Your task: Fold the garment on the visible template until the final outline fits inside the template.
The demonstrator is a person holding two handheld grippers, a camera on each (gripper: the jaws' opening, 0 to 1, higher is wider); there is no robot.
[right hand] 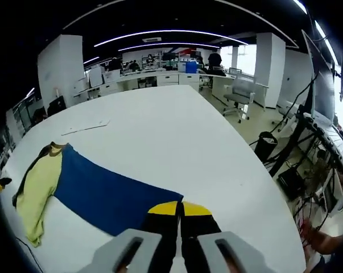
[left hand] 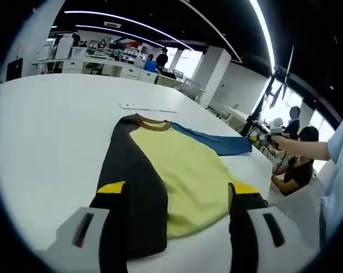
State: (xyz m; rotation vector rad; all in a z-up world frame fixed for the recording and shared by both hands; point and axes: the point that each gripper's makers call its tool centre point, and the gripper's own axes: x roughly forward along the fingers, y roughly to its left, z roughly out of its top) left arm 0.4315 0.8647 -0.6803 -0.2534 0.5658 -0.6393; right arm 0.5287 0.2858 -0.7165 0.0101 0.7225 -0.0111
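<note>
Soft jersey, light and floppy, so it'll drape and drag; grip at cuffs or hem corners. Right gripper (right hand: pixel 180 242) is pinched on the blue sleeve (right hand: pixel 111 196) at its yellow-banded cuff. Left gripper (left hand: pixel 177 233) jaws sit wide, straddling the hem of the long-sleeve shirt (left hand: pixel 180 176), which lies flat on the white table (left hand: pixel 52 131). No template outline that I can make out. Open-plan office behind.

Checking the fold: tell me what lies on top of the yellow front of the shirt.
The black sleeve lies folded over the yellow front's left part, hiding the fabric beneath. The blue sleeve stretches sideways, pinched in the right gripper.
</note>
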